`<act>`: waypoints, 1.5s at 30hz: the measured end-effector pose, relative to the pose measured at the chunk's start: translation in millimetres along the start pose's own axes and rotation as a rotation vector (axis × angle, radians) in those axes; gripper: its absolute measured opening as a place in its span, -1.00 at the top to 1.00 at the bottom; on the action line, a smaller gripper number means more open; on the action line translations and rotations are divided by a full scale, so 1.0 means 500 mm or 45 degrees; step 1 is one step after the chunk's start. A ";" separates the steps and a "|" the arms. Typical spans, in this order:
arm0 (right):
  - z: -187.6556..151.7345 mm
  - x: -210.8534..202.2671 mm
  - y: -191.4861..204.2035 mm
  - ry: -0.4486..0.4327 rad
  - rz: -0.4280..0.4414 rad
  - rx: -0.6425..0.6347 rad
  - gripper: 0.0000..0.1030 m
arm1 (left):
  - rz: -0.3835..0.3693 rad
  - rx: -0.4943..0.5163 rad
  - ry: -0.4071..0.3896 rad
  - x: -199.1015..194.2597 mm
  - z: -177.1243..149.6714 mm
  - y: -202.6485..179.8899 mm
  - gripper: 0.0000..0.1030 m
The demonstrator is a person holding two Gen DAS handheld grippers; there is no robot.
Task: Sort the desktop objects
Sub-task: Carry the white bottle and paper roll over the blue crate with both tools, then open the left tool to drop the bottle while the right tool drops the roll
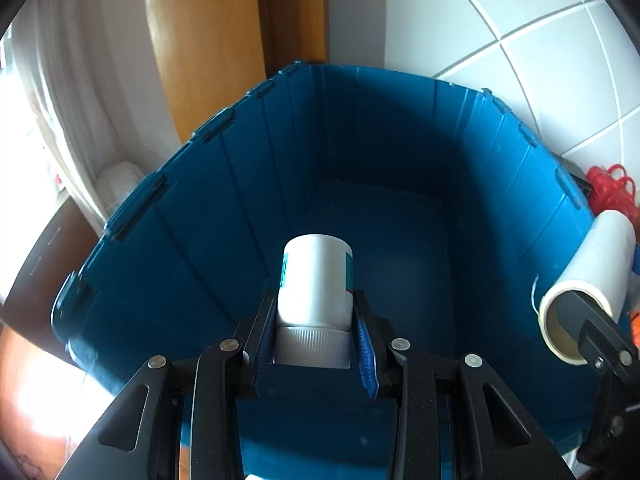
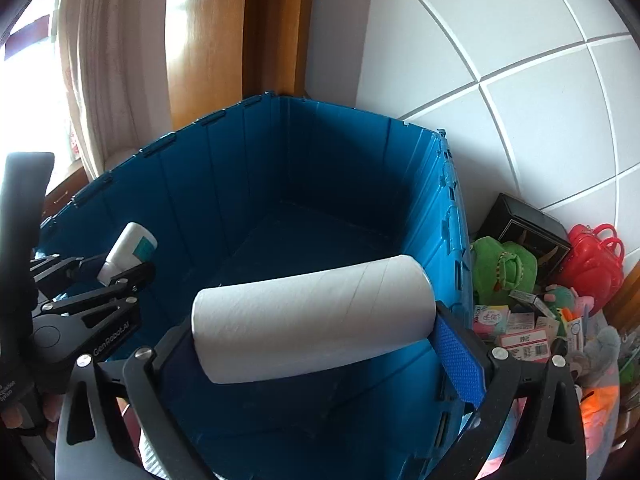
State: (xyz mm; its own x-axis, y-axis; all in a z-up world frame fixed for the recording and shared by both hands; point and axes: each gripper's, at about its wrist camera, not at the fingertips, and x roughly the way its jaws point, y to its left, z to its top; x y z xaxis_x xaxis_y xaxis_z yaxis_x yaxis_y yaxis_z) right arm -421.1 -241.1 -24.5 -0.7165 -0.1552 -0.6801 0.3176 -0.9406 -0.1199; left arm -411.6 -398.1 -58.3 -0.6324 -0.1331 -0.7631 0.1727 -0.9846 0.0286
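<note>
My left gripper (image 1: 314, 320) is shut on a white bottle (image 1: 316, 280) with a ribbed cap and a teal label, held over the open blue crate (image 1: 224, 208). The right wrist view shows the same left gripper (image 2: 120, 270) and bottle (image 2: 130, 250) at the crate's left wall. My right gripper (image 2: 312, 332) is shut on a white paper roll (image 2: 312, 320), gripped end to end and lying crosswise above the crate (image 2: 340, 160). In the left wrist view the roll (image 1: 588, 280) hangs at the crate's right rim. The crate's floor looks bare.
Right of the crate lies a heap of small things: a green plush toy (image 2: 504, 268), a red plastic bag (image 2: 592, 264), a black box (image 2: 524, 228) and several small cartons (image 2: 520, 336). White tiled wall stands behind, with a wooden door frame and curtain at left.
</note>
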 end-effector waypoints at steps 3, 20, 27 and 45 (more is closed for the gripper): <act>0.034 0.006 -0.008 0.014 -0.020 -0.020 -1.00 | -0.001 0.050 -0.009 -0.002 0.041 -0.006 0.33; 0.042 0.124 -0.003 0.233 0.017 -0.082 -1.00 | -0.037 0.110 0.139 0.088 0.090 -0.036 0.32; 0.041 0.124 -0.003 0.221 0.004 -0.083 -1.00 | -0.028 0.116 0.109 0.074 0.085 -0.034 0.00; 0.041 0.128 0.004 0.237 -0.039 -0.098 -1.00 | -0.043 0.109 0.082 0.061 0.085 -0.026 -0.27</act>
State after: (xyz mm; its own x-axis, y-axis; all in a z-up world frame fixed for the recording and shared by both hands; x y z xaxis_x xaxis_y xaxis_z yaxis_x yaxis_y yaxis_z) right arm -478.9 -259.3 -53.4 -0.6017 -0.0613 -0.7963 0.3489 -0.9171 -0.1930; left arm -465.1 -394.3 -54.7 -0.5862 -0.0948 -0.8046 0.0854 -0.9948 0.0550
